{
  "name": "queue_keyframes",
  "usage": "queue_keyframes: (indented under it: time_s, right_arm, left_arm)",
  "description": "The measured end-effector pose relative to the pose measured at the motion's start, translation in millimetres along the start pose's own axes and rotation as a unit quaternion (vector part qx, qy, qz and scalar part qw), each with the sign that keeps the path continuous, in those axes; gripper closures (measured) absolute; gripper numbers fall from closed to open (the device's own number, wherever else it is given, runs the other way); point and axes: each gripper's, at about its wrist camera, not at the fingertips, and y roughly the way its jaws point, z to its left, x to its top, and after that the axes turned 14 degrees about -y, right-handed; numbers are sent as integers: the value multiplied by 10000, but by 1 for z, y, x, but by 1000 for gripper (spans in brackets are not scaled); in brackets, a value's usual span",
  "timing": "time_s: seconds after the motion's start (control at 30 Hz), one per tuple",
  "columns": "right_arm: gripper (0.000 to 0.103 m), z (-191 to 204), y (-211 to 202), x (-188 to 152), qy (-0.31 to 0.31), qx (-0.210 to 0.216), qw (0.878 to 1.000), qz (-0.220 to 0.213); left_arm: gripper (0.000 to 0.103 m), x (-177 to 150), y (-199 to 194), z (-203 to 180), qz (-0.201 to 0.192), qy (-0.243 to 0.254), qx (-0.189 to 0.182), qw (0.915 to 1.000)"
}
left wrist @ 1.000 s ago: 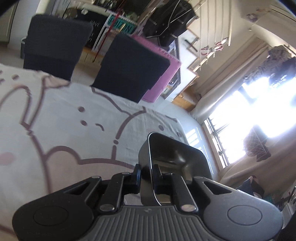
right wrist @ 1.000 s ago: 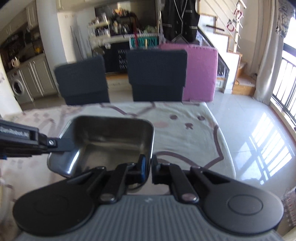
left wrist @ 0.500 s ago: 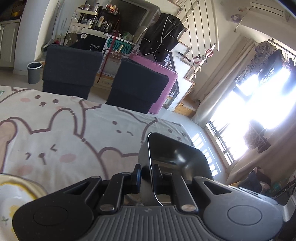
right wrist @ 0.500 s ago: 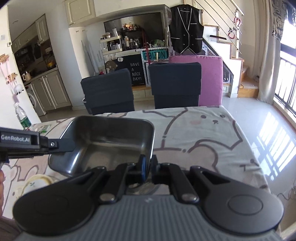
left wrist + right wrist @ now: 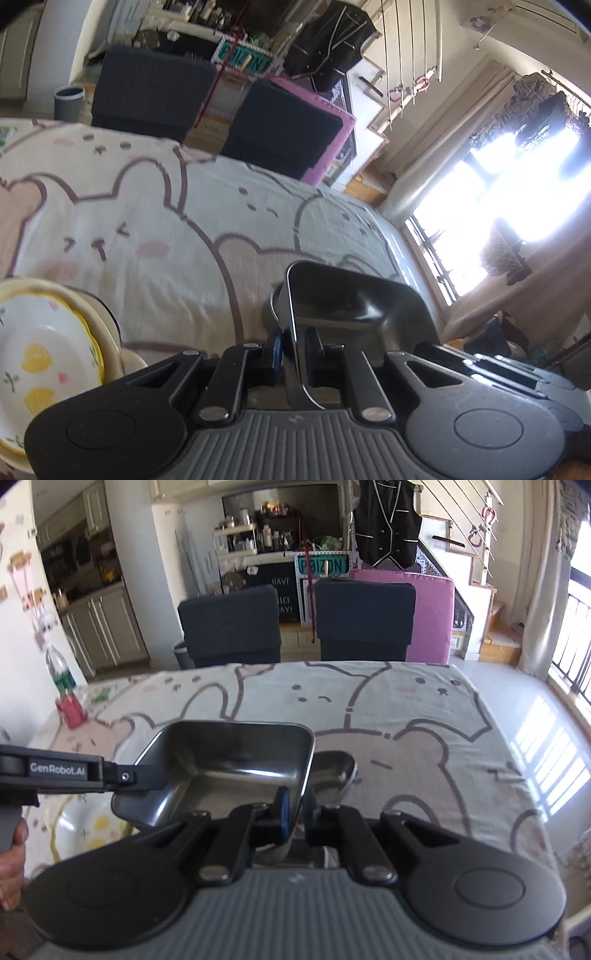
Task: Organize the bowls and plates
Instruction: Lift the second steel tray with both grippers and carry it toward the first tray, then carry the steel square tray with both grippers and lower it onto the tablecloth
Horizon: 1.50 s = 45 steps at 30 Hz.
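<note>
One steel tray [image 5: 236, 760] — two chairs [image 5: 229, 624]

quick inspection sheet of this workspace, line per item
surface: table under a bear-print cloth
job's things: square metal tray held off the table by both grippers; white bowl with yellow hearts nested in a cream dish; a metal piece beside the tray
clutter: water bottle, red cup at the far left edge
grippers: left gripper and right gripper each shut on the tray's rim
cables: nothing seen
surroundings: two dark chairs, pink cushion, kitchen cabinets, staircase, bright window
</note>
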Motion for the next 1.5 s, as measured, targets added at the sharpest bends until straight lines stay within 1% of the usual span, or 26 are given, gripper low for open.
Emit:
queue_keyframes:
  time_s: [0.1,0.17,0.27,0.33,0.43,0.5,0.57,0.63,0.73,0.93,1.07,1.23,1.5]
  right_arm:
    - [94,9,-6,-4,-97,-135,9998,108]
    - [94,9,-6,-7,-56,-111,9997,206]
    - [94,10,-6,-13,15,-45,9996,289]
    - [94,17,-5,-16,-61,-75,9993,367]
    - [94,32,-6,-17,-378,-214,9980,450]
    - [93,41,-4,-18,-556,-315,9968,488]
    - [93,46,1,-20,-690,-393,9954,532]
    - [93,45,8,-22,-697,-402,9948,623]
    - [94,39,18,-25,-660,-394,9939,790]
    - [94,39,36,-30,-725,-388,9912,1040]
    - [94,38,42,-29,-734,-384,9905,1099]
    - [94,42,47,-30,-801,-339,9891,1189]
    - [94,43,55,-31,-817,-286,9874,1322]
  left_arm:
    - [90,-3,0,-1,127,117,27,9998]
    - [90,-6,-1,1,159,275,29,9995]
    - [90,-11,-1,9,270,342,15,9991]
    - [90,-14,3,14,363,386,35,9986]
    - [90,-18,12,19,510,441,177,9976]
    - [90,-19,22,22,653,374,323,9966]
    - [90,-20,32,27,812,280,393,9955]
    - [90,-22,41,29,923,258,449,9944]
    - [90,-26,52,29,1015,389,513,9928]
    - [89,-38,67,30,1254,618,764,9872]
    - [89,-41,70,32,1299,697,855,9854]
    - [89,-39,72,35,1322,654,971,9843]
    - [89,-38,77,37,1293,697,1059,9835]
